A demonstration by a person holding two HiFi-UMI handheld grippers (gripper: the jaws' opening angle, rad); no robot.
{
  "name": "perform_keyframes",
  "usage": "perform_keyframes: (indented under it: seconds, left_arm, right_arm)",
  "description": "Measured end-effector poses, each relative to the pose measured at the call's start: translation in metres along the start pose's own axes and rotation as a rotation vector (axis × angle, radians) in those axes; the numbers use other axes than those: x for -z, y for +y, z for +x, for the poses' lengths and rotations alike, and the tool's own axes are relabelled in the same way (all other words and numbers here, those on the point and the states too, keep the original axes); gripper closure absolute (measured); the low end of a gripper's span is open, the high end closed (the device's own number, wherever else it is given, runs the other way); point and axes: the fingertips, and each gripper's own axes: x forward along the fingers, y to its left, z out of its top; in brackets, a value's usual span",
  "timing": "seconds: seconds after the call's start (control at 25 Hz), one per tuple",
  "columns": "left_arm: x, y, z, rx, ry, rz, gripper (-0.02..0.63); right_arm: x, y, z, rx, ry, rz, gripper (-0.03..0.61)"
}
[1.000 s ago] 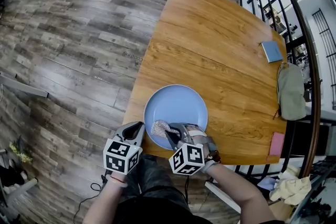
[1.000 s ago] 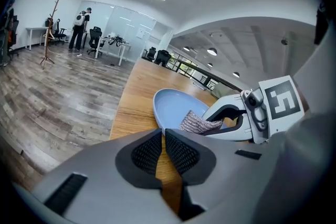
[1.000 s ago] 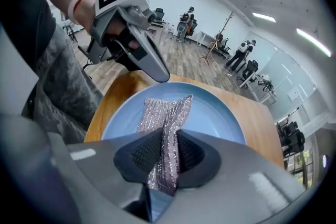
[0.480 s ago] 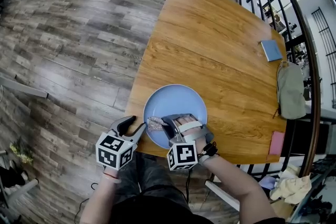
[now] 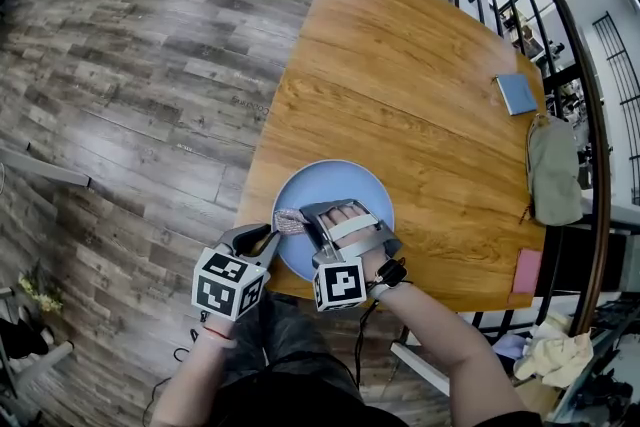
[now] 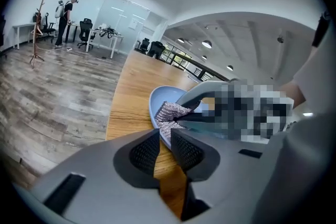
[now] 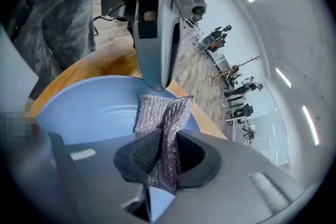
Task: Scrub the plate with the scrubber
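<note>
A light blue plate (image 5: 345, 185) lies on the wooden table (image 5: 400, 75) by its near edge. My right gripper (image 5: 300, 215) is shut on a silvery mesh scrubber (image 5: 288, 221), which it presses onto the plate's left part. In the right gripper view the scrubber (image 7: 165, 113) sticks out past the jaws onto the plate (image 7: 89, 107). My left gripper (image 5: 268, 237) sits at the plate's left rim. Its jaws stand nearly together, pinching the plate's edge (image 6: 157, 102) at their tips, with the scrubber (image 6: 170, 112) just beyond.
A blue notebook (image 5: 517, 96), a grey bag (image 5: 555, 173) and a pink item (image 5: 527, 273) lie along the table's right side by a black railing (image 5: 590, 215). Wooden floor (image 5: 130, 95) lies to the left. People and office chairs are far off.
My right gripper has carried the scrubber leftward across the plate to its left rim. My left gripper has closed in on that rim.
</note>
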Motion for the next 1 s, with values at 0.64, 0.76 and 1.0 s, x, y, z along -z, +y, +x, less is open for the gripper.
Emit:
perform_keyframes:
  seconds: [0.64,0.76,1.0]
  left_arm:
    - [-0.002,0.000,0.000,-0.024,0.006,0.022,0.551]
    - [-0.002,0.001,0.000,-0.028,0.002,0.022,0.551]
    - [-0.002,0.002,-0.001,-0.032,-0.003,0.017,0.551]
  right_arm:
    - [0.060,-0.049,0.024,0.186,0.179,0.120,0.518]
    - [0.076,-0.054,0.024,0.209,0.208,0.133,0.518]
    - [0.100,-0.055,0.019,0.235,0.249,0.183,0.520]
